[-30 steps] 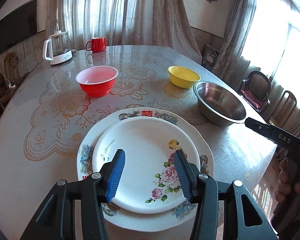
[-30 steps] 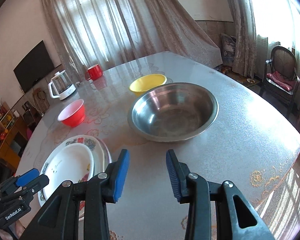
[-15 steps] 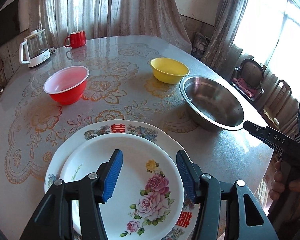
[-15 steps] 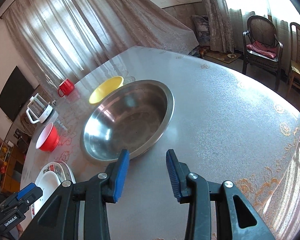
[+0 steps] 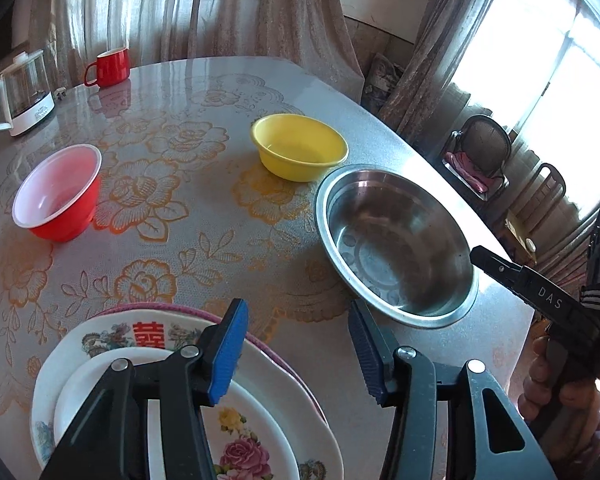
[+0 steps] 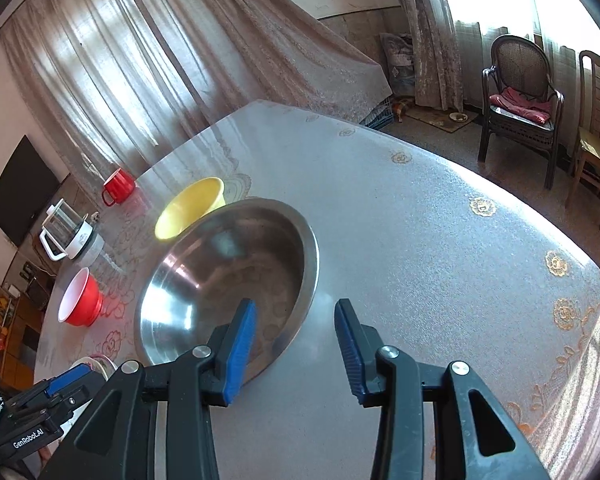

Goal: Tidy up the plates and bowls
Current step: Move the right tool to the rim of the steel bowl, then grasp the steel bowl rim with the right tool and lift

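Both grippers have swung toward the steel bowl (image 6: pixel 228 280), leaving the stacked plates (image 5: pixel 148 360) behind.

Right gripper (image 6: pixel 296 344) hangs spread and empty, one pad over the bowl's near rim; left gripper (image 5: pixel 296 354) gapes, empty, beside the plates. Clamping the thin, slick rim off-centre could tip the bowl or skid it into the yellow bowl (image 5: pixel 299 147) just behind it.

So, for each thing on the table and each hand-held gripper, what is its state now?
Left hand-held gripper: open, empty.
Right hand-held gripper: open, empty.
Steel bowl: upright, empty.
Yellow bowl: upright, empty.
Red bowl: upright, empty.
Plates: stacked.
Mug: upright.
Kettle: upright.
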`<move>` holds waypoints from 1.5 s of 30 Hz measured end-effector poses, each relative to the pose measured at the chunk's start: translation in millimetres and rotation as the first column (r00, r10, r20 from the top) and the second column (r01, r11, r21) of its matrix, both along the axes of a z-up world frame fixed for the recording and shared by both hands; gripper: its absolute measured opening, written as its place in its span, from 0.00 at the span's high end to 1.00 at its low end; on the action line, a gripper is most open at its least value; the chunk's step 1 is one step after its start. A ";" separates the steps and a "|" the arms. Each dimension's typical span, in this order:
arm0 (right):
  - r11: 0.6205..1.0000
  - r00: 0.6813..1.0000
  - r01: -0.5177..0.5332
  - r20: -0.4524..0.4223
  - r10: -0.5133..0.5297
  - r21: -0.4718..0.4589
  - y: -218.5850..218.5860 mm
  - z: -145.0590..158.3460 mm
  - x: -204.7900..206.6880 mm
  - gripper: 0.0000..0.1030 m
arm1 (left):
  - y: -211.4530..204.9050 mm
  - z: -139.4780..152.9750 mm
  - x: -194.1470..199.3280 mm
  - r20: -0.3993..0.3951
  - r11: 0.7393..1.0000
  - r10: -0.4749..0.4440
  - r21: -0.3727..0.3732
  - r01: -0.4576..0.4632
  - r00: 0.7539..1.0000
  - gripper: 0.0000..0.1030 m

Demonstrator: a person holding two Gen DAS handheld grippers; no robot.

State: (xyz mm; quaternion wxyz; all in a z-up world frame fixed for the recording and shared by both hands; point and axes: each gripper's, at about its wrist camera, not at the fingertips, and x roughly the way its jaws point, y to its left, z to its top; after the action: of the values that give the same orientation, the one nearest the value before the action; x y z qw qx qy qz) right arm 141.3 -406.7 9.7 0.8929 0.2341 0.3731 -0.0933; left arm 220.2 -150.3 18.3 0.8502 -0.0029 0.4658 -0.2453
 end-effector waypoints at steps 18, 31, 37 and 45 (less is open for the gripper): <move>0.997 0.996 -0.073 -0.052 0.071 -0.035 17.5 -26.8 27.9 0.79 | -33.8 -28.0 40.4 -0.071 0.996 -0.081 -0.036 0.079 0.994 0.73; 0.986 0.985 -0.168 -0.029 0.168 0.005 44.0 -21.5 20.4 0.79 | 9.3 -22.1 24.9 -0.045 0.999 -0.037 0.012 0.038 0.998 0.76; 0.977 0.977 -0.212 -0.018 0.212 -0.005 63.4 -15.7 21.6 0.79 | 27.6 -20.2 24.5 -0.048 1.000 -0.008 0.015 0.009 0.999 0.77; 0.978 0.977 -0.205 -0.048 0.207 0.028 73.0 -26.2 25.1 0.78 | 37.5 -20.8 27.1 -0.053 0.999 0.052 0.005 -0.052 0.997 0.77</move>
State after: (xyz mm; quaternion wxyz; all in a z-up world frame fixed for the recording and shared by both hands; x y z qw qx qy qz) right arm 166.4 -333.7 -16.5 0.8852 0.2021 0.4190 -0.0019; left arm 247.2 -112.8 -2.5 0.8436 -0.0200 0.4886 -0.2219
